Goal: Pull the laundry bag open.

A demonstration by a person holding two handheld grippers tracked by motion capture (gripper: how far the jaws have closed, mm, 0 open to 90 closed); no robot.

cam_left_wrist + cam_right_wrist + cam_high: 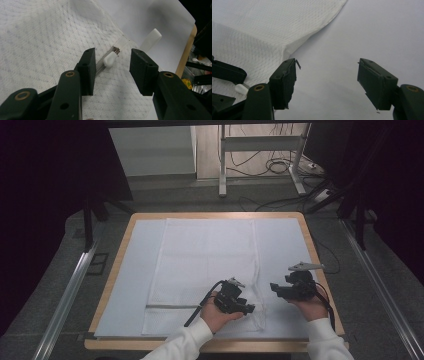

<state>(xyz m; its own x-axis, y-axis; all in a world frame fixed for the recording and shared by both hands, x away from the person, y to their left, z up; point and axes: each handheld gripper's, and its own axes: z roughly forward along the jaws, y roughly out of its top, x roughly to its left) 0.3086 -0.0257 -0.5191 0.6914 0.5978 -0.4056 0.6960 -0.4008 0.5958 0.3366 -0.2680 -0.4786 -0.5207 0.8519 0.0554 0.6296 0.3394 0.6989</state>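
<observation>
Both of your grippers were low at the near right corner of the white cloth (pixel 205 270), a textured bag or cover with a zipper (pixel 172 306) along its near edge, spread on the pale sheet (pixel 285 245) that covered the table (pixel 320 270). Your left gripper (pixel 112 68) had its jaws standing half open around the white zipper pull (pixel 110 60), not yet pressing on it, so I judged you were at the step of taking the pull. Your right gripper (pixel 327 80) hovered with wide jaws over bare sheet just beside the cloth's corner, holding nothing. Next you needed to close squarely on that small pull, which could slip out sideways, and perhaps pin the cloth with the right so it would not bunch. Room was tight toward you, with the table's near edge close; along the zipper to your left the cloth lay flat and open
</observation>
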